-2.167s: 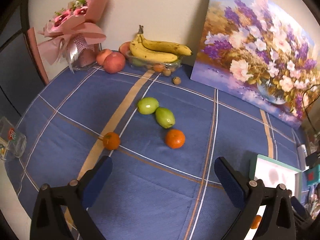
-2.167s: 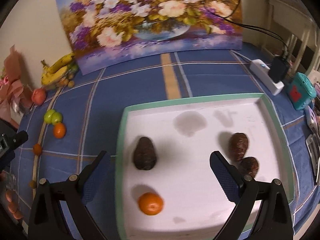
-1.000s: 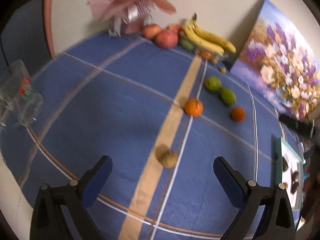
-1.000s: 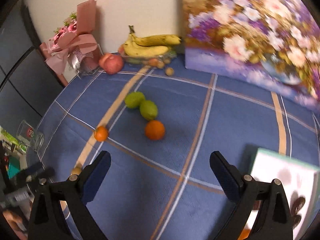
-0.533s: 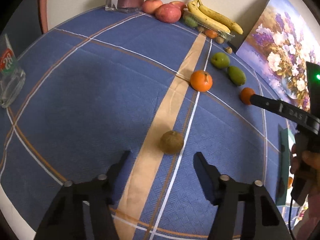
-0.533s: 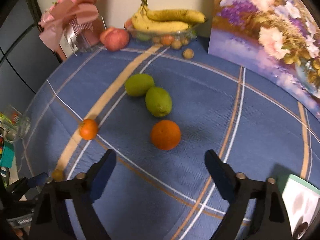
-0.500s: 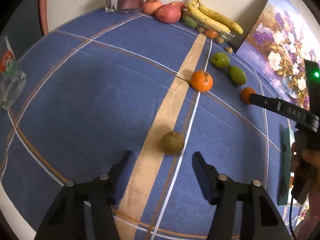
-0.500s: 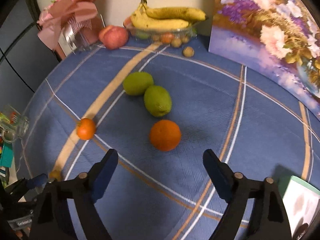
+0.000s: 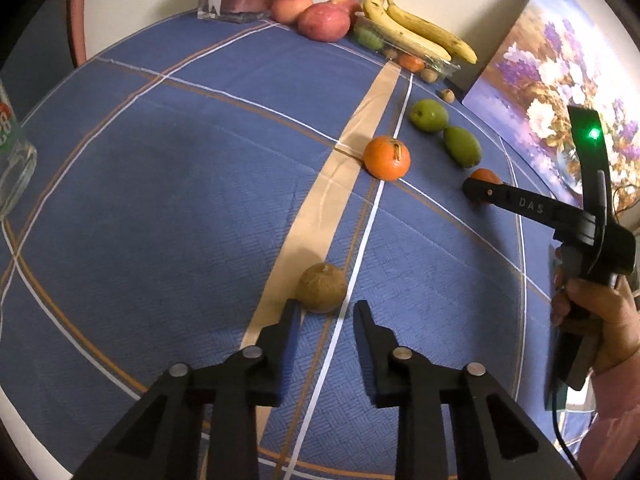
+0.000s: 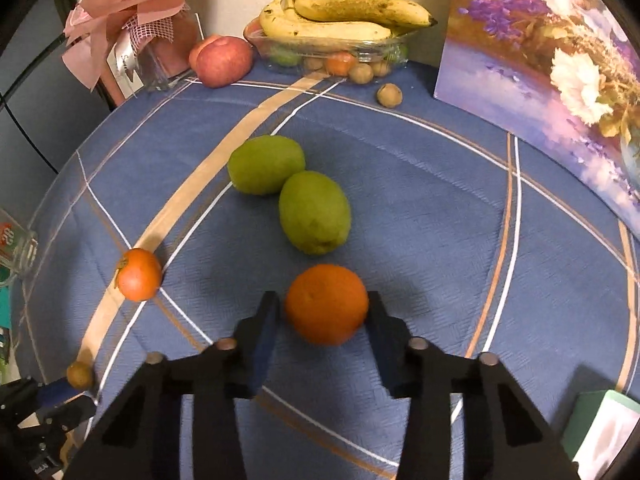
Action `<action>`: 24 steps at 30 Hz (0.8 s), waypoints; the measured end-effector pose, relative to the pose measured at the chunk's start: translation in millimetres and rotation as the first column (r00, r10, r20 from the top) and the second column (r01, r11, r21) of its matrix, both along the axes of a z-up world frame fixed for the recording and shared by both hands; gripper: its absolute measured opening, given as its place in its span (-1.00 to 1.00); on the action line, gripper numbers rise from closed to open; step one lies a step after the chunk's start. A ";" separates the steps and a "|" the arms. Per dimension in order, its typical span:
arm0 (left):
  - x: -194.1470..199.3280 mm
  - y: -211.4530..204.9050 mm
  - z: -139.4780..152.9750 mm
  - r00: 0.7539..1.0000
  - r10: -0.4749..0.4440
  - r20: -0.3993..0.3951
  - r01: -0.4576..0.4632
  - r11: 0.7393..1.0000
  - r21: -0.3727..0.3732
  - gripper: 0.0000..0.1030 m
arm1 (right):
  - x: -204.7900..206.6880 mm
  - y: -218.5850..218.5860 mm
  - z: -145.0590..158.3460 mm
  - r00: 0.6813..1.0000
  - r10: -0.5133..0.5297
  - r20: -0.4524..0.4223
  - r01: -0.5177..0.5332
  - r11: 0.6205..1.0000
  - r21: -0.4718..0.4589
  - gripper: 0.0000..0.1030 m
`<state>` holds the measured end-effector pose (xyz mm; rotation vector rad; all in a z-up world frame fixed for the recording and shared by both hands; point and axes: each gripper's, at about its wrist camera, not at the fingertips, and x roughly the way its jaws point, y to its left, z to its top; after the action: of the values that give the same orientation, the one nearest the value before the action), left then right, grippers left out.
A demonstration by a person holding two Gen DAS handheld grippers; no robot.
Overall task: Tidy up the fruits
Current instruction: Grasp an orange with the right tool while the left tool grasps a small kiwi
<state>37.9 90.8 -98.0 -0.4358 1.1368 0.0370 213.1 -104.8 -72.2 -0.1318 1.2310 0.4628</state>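
My left gripper (image 9: 325,307) is open, its fingertips just short of a small brown round fruit (image 9: 321,288) on the blue cloth, one on each side. My right gripper (image 10: 323,308) is open with its fingers on either side of an orange (image 10: 326,304); a narrow gap shows on the left, and I cannot tell contact on the right. Two green fruits (image 10: 314,212) (image 10: 266,164) lie just beyond it. A smaller orange fruit with a stem (image 10: 139,274) lies to the left; it also shows in the left wrist view (image 9: 387,158).
At the back wall stand bananas on a clear tray of small fruits (image 10: 332,28), red apples (image 10: 224,60), a pink bouquet (image 10: 132,20) and a flower painting (image 10: 540,48). A glass (image 9: 14,168) stands at the left edge. A green-rimmed white tray corner (image 10: 604,428) shows at right.
Both grippers have narrowed and moved forward. The left one has closed in around the brown fruit; the right one has come down around the orange.
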 end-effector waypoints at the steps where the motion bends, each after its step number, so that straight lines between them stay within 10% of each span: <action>1: 0.2 1.1 -0.4 1.000 0.003 -0.002 -0.003 1.000 -0.006 -0.57 | 0.5 -1.2 0.2 1.000 -0.004 -0.002 0.004 1.000 0.008 -0.23; 10: -0.2 2.2 6.9 1.000 0.013 0.008 -0.012 0.996 -0.086 -0.90 | -14.6 -6.4 16.0 0.999 -0.032 0.010 0.031 0.999 0.036 -0.24; 24: 2.3 3.6 6.2 0.999 0.032 0.020 -0.030 0.994 -0.104 -0.85 | -66.7 -34.4 54.4 0.995 -0.091 0.031 0.087 0.991 0.096 -0.24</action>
<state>40.2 94.4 -91.8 -0.5455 1.1138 0.0004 146.4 -139.2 -17.9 -0.0038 1.1733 0.4387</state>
